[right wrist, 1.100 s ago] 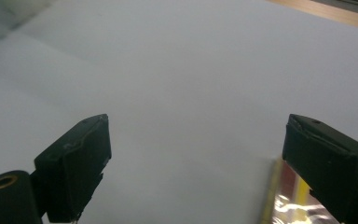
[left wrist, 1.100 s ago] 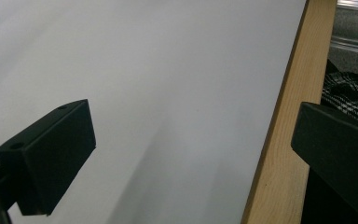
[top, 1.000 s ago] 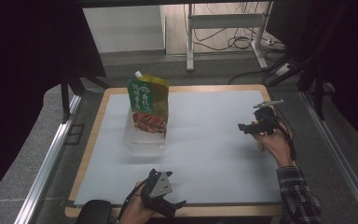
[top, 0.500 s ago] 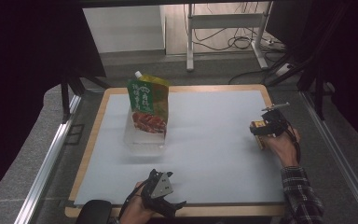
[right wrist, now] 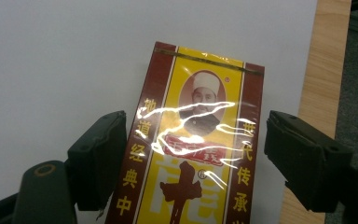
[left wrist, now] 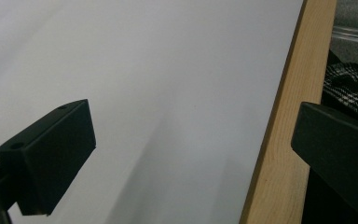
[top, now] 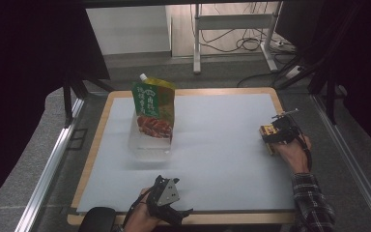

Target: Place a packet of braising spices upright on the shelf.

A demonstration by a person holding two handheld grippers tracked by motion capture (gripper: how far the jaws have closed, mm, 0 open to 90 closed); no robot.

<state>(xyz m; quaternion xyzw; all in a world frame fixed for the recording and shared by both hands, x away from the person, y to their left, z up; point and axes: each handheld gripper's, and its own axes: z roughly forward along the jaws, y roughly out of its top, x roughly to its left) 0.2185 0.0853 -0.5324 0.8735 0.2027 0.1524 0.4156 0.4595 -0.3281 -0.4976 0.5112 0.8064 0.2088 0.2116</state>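
Between closing jaws, flat box point(right wrist: 193, 154) (ungripped)

Printed text on the packet by the worktop's right edge

The yellow and dark red packet point(right wrist: 200, 154) carries Chinese characters: down its left strip "地道经典中" in yellow, down its right strip "代传承", partly lost in glare; a large dark red character on the yellow middle is cut off at the bottom, and a small red banner above it is too glossy to read. The green pouch point(top: 153, 107) toward the worktop's far left corner bears white characters too small to read
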